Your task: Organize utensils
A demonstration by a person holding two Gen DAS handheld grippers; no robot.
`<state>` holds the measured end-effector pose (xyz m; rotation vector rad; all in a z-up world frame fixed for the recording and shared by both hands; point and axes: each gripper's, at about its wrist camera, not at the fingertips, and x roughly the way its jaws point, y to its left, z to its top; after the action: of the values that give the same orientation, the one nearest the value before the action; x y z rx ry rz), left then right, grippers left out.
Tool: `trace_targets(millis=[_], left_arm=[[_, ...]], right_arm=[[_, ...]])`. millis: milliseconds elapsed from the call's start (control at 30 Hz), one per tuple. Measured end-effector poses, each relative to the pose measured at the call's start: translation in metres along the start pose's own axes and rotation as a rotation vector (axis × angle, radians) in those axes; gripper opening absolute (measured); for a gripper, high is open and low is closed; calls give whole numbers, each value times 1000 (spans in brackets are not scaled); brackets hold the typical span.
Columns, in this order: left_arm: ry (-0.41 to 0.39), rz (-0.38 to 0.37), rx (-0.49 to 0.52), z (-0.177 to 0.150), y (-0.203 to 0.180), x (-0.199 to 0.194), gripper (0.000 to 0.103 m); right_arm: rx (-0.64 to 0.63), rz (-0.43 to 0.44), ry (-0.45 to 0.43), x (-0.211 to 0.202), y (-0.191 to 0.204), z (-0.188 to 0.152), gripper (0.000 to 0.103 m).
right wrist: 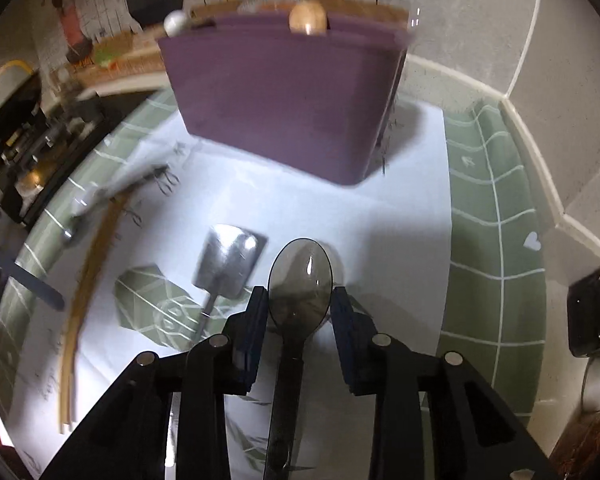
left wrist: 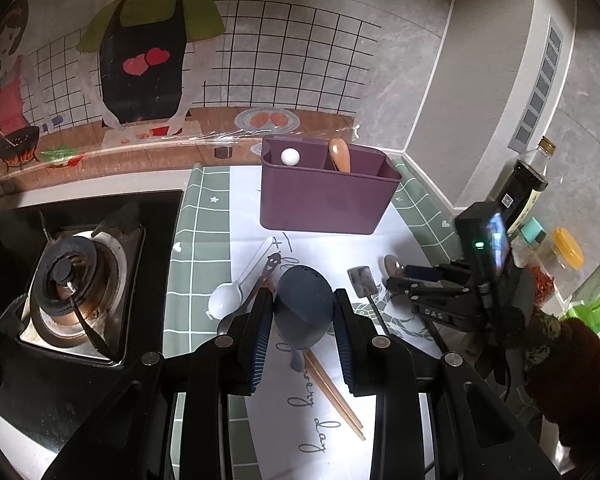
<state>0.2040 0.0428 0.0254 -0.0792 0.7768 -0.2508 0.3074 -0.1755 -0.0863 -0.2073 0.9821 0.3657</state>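
Observation:
My left gripper is shut on the bowl of a dark blue-grey spoon, held above the mat. My right gripper is shut on a smoky translucent spoon; it shows at the right of the left wrist view. The purple utensil holder stands at the back, also in the right wrist view, with a white-knobbed handle and a wooden spoon in it. On the mat lie a white spoon, wooden chopsticks and a small metal shovel spoon.
A gas stove sits to the left of the green checked mat. Bottles and jars stand along the right wall. A dark box lies at the right edge of the right wrist view.

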Motion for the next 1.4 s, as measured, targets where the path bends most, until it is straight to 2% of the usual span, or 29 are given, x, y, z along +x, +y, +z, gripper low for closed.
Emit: trace_targets(millis=[133, 267, 433, 567, 667, 700, 800, 867, 933, 1033, 1100, 1233, 1400], left_arm=[[-8, -13, 11, 1, -5, -2, 31], [-18, -21, 24, 4, -12, -5, 31], [-66, -43, 22, 19, -18, -15, 31], [-183, -93, 26, 67, -24, -41, 31], [-322, -104, 59, 123, -30, -68, 20], [-359, -99, 70, 143, -32, -74, 20], [-399, -112, 64, 188, -28, -68, 19], [-404, -111, 62, 203, -23, -55, 17], [-392, -96, 54, 214, -17, -33, 12], [-294, -99, 1, 214, 0, 5, 12], [-228, -89, -8, 200, 11, 25, 12], [-103, -61, -48, 158, 23, 61, 12], [52, -85, -125, 100, 32, 104, 14]], right_arm=[[-21, 24, -114, -38, 8, -3, 29], [-22, 49, -189, -68, 15, -4, 29], [34, 64, -277, -93, 13, 1, 29], [65, 70, -397, -129, 9, 26, 29], [30, 32, -529, -177, 11, 66, 29], [22, 16, -578, -194, 10, 85, 29], [16, -37, -679, -224, 6, 128, 30], [18, -49, -704, -225, 2, 147, 30], [41, -64, -696, -206, -5, 165, 30], [69, -71, -624, -175, -15, 169, 30], [92, -28, -585, -157, -22, 160, 30], [82, -4, -514, -137, -24, 136, 30], [69, 38, -426, -124, -25, 104, 30]])
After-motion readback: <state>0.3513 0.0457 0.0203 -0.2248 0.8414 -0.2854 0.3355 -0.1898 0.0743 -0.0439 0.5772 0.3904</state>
